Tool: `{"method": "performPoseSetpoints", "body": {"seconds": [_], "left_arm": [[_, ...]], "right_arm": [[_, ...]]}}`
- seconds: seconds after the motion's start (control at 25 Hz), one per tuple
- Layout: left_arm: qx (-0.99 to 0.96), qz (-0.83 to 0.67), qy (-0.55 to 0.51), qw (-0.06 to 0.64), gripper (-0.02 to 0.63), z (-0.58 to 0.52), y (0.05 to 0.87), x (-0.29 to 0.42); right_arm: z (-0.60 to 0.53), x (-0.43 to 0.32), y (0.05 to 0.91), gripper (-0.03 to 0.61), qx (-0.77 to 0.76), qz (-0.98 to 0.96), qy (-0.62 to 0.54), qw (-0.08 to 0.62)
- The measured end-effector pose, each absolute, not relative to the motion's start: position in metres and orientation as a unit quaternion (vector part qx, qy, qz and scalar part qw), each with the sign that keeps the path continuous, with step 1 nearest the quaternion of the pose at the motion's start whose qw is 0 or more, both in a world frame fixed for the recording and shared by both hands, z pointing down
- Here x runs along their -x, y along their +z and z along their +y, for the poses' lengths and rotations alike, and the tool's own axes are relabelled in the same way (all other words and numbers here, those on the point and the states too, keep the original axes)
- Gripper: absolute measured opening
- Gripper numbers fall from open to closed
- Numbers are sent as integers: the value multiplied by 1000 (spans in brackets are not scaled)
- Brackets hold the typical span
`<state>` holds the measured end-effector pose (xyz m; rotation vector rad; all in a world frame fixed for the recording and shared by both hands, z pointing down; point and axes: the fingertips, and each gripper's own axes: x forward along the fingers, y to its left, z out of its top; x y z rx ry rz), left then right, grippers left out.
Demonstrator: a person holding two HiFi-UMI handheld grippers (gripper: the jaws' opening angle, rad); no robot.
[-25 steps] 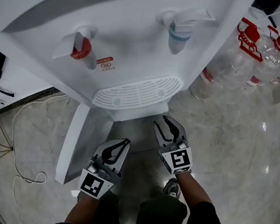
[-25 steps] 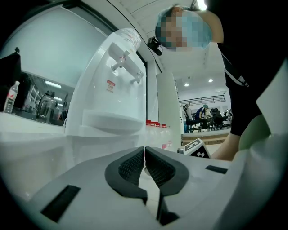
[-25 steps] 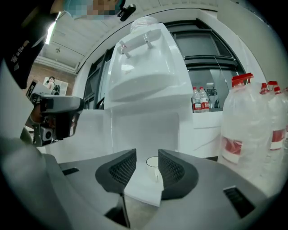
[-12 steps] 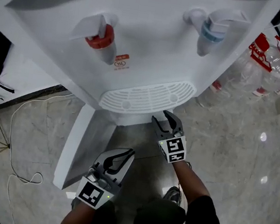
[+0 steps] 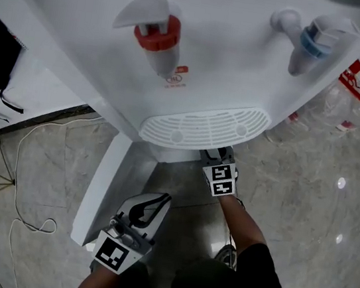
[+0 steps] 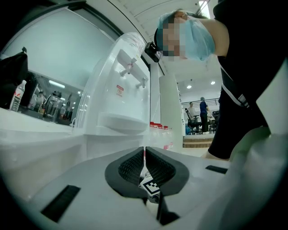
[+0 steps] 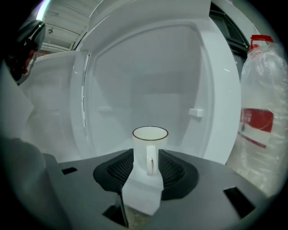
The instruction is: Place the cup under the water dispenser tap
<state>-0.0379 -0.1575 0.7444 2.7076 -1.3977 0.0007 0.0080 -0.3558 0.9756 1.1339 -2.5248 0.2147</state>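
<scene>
A white cup [image 7: 150,148] with a dark rim stands upright inside the dispenser's lower cabinet, its handle facing the right gripper view's camera. My right gripper [image 7: 148,157] is open, its wide jaws on either side of the cup without visibly pressing it. In the head view this gripper [image 5: 220,165] reaches under the drip tray [image 5: 202,126], which hides its tips. Above are the red tap [image 5: 159,39] and the blue tap [image 5: 312,42]. My left gripper [image 5: 151,204] hangs back, shut with nothing in it [image 6: 144,155].
The cabinet's white door [image 5: 104,182] stands open at the left. Large water bottles [image 5: 355,92] with red caps stand on the floor to the right, one close by [image 7: 263,121]. A white cable [image 5: 27,177] trails on the marble floor at left.
My right gripper has gone down and forward under the drip tray, so its tips are now hidden in the head view. The left gripper shifted slightly.
</scene>
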Motion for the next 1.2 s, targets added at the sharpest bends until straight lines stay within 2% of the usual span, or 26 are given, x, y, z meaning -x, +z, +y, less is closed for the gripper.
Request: {"method": "performPoseSetpoints", "body": {"seconds": [0.16,0.32,1.2], "left_arm": [[-886,-461,1,52,21,-159,748,45],[-887,-457,-6,57,21,-159,748,48],[-897,-436,-9,79,21,-160,761,46]], "right_arm": [[-362,-7,984,176,-409,-888,74,196],[-367,-12,987,91,-425,-880,68,201],[-360,-14,981,78,-409,-887,92,192]]}}
